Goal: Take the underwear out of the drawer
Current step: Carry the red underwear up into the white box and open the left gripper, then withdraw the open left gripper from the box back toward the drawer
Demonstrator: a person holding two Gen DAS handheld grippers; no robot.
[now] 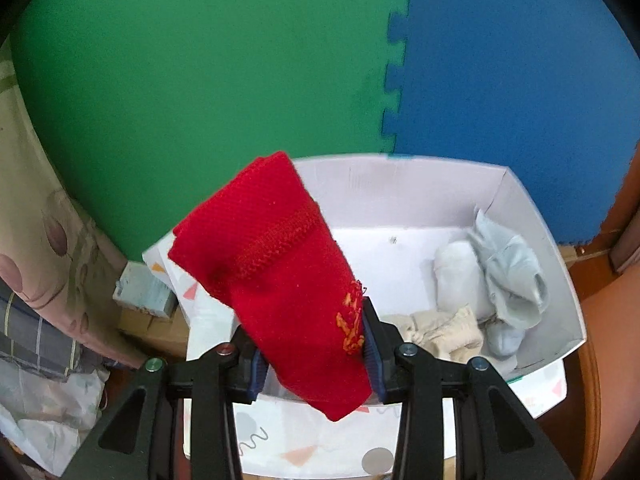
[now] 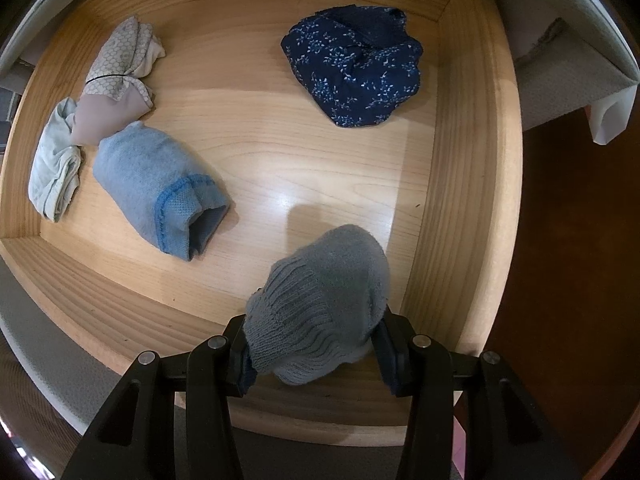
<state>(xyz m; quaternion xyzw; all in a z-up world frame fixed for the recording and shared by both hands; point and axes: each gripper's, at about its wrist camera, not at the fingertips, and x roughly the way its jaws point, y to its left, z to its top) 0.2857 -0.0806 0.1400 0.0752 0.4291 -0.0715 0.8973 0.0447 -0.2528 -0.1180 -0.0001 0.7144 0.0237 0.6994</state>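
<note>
- Left wrist view: the left gripper (image 1: 316, 354) clamps a red knit piece (image 1: 272, 272) above the white box (image 1: 400, 184); next it needs lowering in and releasing.
- Right gripper (image 2: 314, 350) grips a grey knit bundle (image 2: 320, 304) over the wooden drawer (image 2: 460, 160); four garments remain beyond.

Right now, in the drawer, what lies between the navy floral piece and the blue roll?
Nothing: the right wrist view shows only bare drawer floor between the navy floral piece and the blue roll.
</note>
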